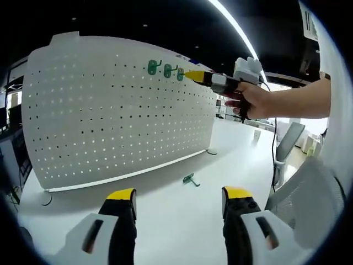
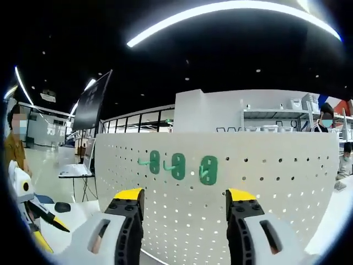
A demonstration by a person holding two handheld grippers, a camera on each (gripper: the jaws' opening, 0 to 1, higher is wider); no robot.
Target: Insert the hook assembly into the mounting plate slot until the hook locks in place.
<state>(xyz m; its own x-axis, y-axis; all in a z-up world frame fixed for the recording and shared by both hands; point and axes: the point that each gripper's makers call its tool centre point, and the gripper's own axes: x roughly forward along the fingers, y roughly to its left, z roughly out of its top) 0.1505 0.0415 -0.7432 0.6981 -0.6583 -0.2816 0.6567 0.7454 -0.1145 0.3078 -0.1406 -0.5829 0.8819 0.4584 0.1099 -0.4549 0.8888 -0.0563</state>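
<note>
Three green hooks (image 2: 178,165) hung on the white pegboard (image 1: 110,110), a fourth hook (image 1: 190,179) lay on the table (image 1: 176,221), and both the left gripper (image 1: 179,201) and right gripper (image 2: 180,203) stood apart, empty.

Three hooks (image 1: 166,69) on pegboard (image 1: 110,110); one hook (image 1: 190,179) on table (image 1: 176,221).

Right gripper (image 2: 182,207): we held its yellow-tipped jaws apart, nothing between them.
Pegboard (image 2: 276,182): white, upright, straight ahead of us.
Green hooks (image 2: 177,165): we saw three mounted in a row near the board's top edge.
Left gripper (image 2: 41,218): its yellow tip showed at our lower left.
Shelving (image 2: 276,118): stood behind the board.
</note>
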